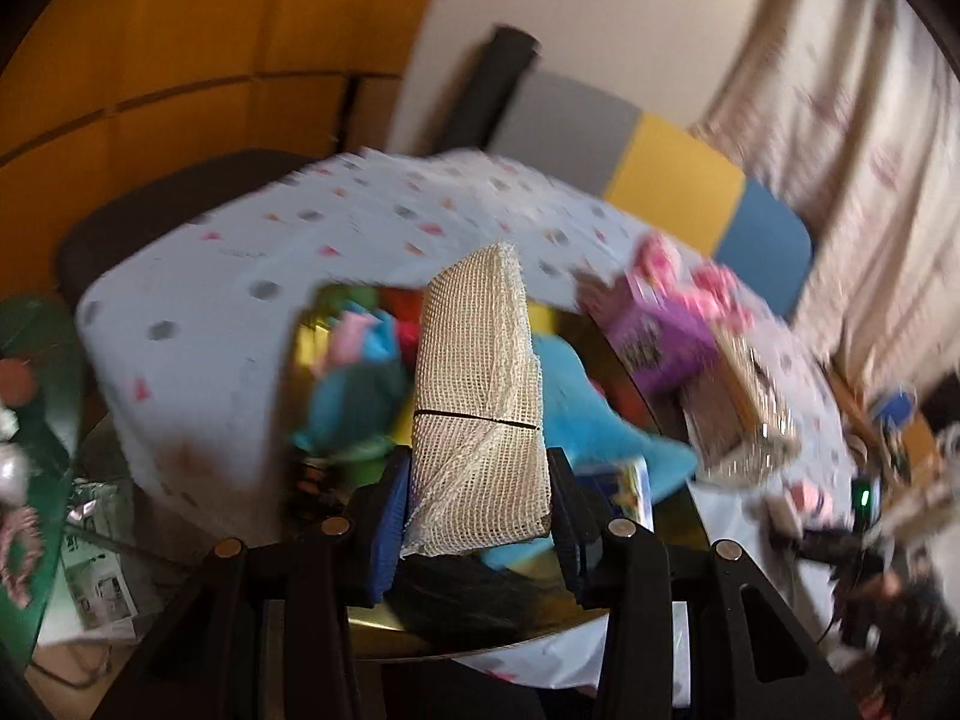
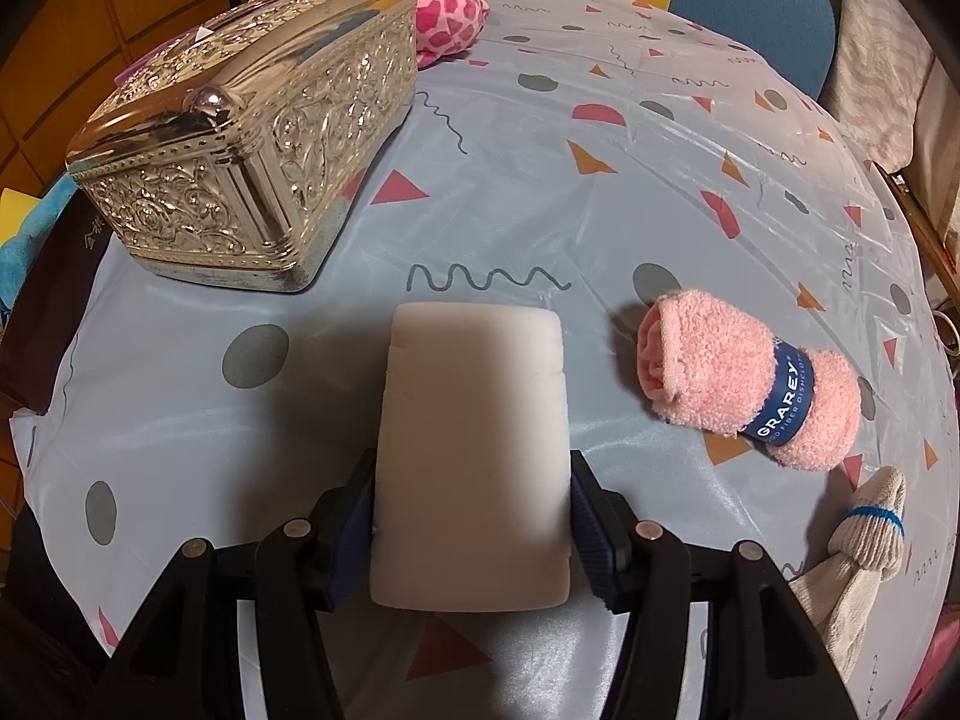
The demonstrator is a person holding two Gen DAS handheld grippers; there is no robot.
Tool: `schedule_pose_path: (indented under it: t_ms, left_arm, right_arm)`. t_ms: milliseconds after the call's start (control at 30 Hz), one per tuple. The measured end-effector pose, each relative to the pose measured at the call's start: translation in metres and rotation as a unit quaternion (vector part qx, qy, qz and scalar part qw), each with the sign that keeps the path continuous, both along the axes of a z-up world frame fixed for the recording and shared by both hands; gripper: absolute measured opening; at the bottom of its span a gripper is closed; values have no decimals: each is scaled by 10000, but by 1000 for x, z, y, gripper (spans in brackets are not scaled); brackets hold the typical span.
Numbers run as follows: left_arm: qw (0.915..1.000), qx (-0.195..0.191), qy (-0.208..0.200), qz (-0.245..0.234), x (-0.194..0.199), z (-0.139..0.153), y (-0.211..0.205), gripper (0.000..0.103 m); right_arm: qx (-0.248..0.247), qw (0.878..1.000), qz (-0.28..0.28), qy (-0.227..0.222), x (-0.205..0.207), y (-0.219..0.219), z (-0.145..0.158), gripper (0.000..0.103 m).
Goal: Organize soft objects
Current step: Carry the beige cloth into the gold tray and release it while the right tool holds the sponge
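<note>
A: Listing left gripper (image 1: 480, 501): fingers clamped on a cream mesh sponge (image 1: 477, 396), held upright above a gold-rimmed container (image 1: 624, 354) of blurred blue and pink soft items.

B: Right gripper (image 2: 471, 525)?

A: Fingers pressed against both sides of a white foam block (image 2: 471, 450), above the patterned tablecloth (image 2: 510, 198).

B: Other stock on the cloth?

A: Rolled pink dishcloth (image 2: 750, 381) with blue band, right of the block; knit glove (image 2: 864, 558) near the edge; ornate silver box (image 2: 252, 138) far left; pink spotted plush (image 2: 444, 6) behind it.
</note>
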State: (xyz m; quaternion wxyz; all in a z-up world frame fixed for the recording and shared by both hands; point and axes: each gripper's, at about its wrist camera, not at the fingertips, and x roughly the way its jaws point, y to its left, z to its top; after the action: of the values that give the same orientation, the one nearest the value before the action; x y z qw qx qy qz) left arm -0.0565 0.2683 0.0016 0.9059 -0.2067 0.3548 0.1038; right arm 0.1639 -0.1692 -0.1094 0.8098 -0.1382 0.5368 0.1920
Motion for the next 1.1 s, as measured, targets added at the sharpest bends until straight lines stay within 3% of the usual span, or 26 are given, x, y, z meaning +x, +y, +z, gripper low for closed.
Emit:
schedule_pose_path:
  t_ms: [133, 267, 333, 400, 533, 633, 767, 967, 1100]
  left_arm:
    - [9978, 109, 537, -372, 31, -26, -11, 44]
    - [9956, -5, 915, -204, 43, -41, -5, 48]
    - [9964, -32, 841, -111, 38, -37, -4, 70]
    - [9979, 39, 639, -16, 28, -28, -3, 73]
    - [9965, 570, 591, 181, 18, -18, -3, 72]
    - [9901, 1087, 856, 240, 21, -25, -5, 67]
    - [9820, 1400, 1218, 362, 34, -42, -4, 58]
    - [9797, 1339, 1301, 731, 45, -55, 13, 58]
    - [9818, 1173, 1249, 825, 47, -56, 21, 58]
  right_arm:
    - [-2, 10000, 10, -3, 0, -1, 0, 59]
    - [-10, 10000, 17, -10, 0, -2, 0, 59]
    - [-3, 10000, 19, -3, 0, -2, 0, 59]
    - [-5, 10000, 29, -2, 0, -2, 0, 59]
    - [-11, 10000, 27, -5, 1, -1, 0, 59]
    - [-32, 10000, 35, -8, 1, -1, 0, 59]
    - [-72, 10000, 45, -5, 1, -1, 1, 58]
    - [-148, 9997, -155, 93, -1, 1, 6, 56]
    - [16, 9996, -283, -95, -13, 1, 29, 56]
